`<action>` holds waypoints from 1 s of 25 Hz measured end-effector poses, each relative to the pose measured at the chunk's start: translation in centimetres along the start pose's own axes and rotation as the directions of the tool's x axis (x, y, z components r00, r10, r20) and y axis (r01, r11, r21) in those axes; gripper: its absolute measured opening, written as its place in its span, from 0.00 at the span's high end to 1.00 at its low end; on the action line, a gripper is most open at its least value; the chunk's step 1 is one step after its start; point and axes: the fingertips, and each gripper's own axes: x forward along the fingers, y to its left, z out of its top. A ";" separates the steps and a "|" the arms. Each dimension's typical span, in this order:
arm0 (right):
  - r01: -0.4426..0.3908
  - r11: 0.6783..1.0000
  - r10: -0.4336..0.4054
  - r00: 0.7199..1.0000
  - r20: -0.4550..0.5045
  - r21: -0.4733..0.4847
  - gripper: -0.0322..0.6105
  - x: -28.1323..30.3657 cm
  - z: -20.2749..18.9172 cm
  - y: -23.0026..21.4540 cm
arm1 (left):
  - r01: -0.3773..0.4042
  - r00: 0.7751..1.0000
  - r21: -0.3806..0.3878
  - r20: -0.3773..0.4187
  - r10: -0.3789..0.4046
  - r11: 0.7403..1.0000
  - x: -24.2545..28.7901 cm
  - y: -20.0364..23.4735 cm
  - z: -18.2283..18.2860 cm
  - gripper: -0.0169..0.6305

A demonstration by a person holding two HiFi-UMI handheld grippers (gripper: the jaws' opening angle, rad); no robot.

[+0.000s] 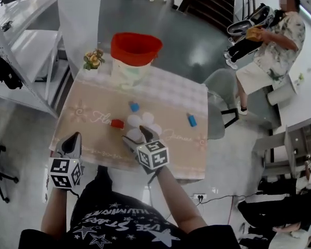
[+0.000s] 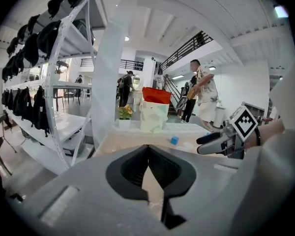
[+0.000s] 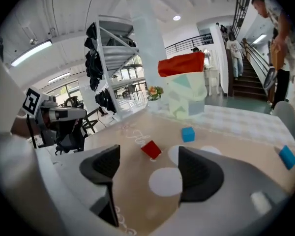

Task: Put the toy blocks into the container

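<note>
While the left gripper (image 1: 73, 138) sits at the near left edge of the table (image 1: 88, 110) with its jaws pressed together and nothing in them, the right gripper (image 1: 138, 135) has its jaws apart. They are empty too, with the tips over the white flower print on the cloth. Whether they touch the cloth, can't tell.

Red block (image 1: 117, 123) lies flat on the table just beyond the right gripper's tips, slightly left of them and not between the jaws. A small blue block (image 1: 134, 107) is a bit farther in, near the table's middle. A second blue block (image 1: 192, 120) lies off to the right, well apart from both.

All three blocks are on the cloth, none in the container (image 1: 136, 50) — a pale tub with a red rim, upright at the far edge. A small flower pot (image 1: 94, 59) stands just left of it. A grey chair (image 1: 219, 90) is at the table's right side, with a person (image 1: 273, 45) standing beyond it at far right.
</note>
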 end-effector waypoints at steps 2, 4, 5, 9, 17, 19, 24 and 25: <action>-0.019 1.000 0.018 0.999 -0.036 -0.018 0.38 1.6 0.1 0.0 | 0.007 1.000 -0.008 -0.009 -0.007 1.000 1.2 0.9 0.1 0.96; -0.050 0.998 0.047 0.996 -0.070 -0.037 0.38 3.1 0.3 0.1 | 0.014 1.000 -0.015 -0.013 -0.014 1.000 2.3 1.7 0.4 0.96; -0.066 0.997 0.061 0.994 -0.091 -0.050 0.38 3.8 0.3 0.3 | 0.017 1.000 -0.016 -0.014 -0.017 1.000 2.8 2.2 0.6 0.96; -0.114 0.989 0.096 0.981 -0.171 -0.099 0.38 6.3 0.2 0.6 | 0.032 0.999 -0.018 -0.031 -0.032 0.999 4.4 3.4 1.0 0.96; -0.172 0.975 0.130 0.956 -0.264 -0.144 0.41 9.0 -0.6 1.2 | 0.055 0.997 -0.027 -0.053 -0.056 0.998 6.5 4.9 1.0 0.96; -0.181 0.965 0.120 0.948 -0.293 -0.192 0.41 9.3 -1.0 1.4 | 0.059 0.997 -0.027 -0.056 -0.061 0.998 6.9 5.2 1.0 0.96; -0.172 0.939 0.067 0.941 -0.333 -0.299 0.56 10.0 -1.4 1.2 | 0.064 0.996 -0.031 -0.055 -0.065 0.997 7.3 5.6 1.0 0.96; -0.169 0.936 0.059 0.940 -0.337 -0.308 0.60 10.1 -1.4 1.2 | 0.065 0.996 -0.032 -0.054 -0.066 0.997 7.3 5.6 1.0 0.96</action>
